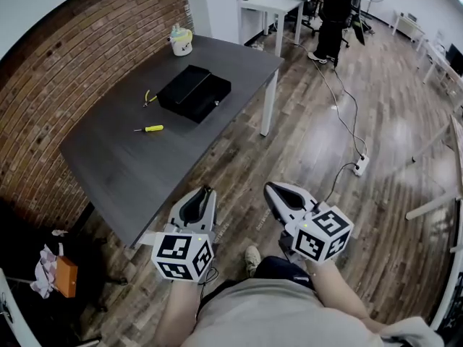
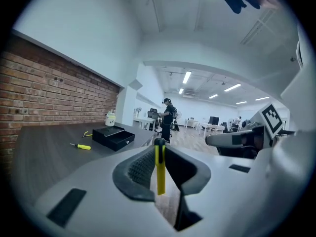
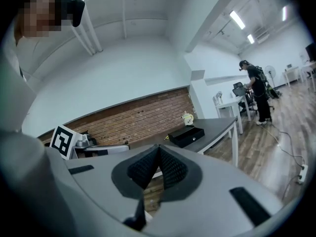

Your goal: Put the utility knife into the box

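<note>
Head view: the dark surface (image 1: 123,157) stands ahead and to the left over a wooden floor. The black box (image 1: 194,92) sits on its far half, with a yellow-handled screwdriver (image 1: 148,129) nearer the person and pliers (image 1: 150,96) just beside the box. Both tools hang low over the floor, short of the surface's near edge. The left tool (image 1: 207,191) is on the box's side and the right tool (image 1: 270,187) is further out.

Left gripper view: the left tool (image 2: 157,149) is closed on a slim yellow strip with a black end. It shows edge-on, so I take it for the utility knife (image 2: 160,174) rather than read it outright. Its long axis stands upright in the gap between the jaws, black end uppermost. The box (image 2: 113,136) lies ahead and left of the jaw line, well apart, beyond the screwdriver (image 2: 81,146). I judge that the carry must go forward and left over the surface, and that the knife may need tipping flat before it goes in.

Right gripper view: the right tool (image 3: 158,149) has its ribbed pads pressed together with nothing between them. The box (image 3: 186,135) shows far off, on the surface beside the brick wall.
</note>
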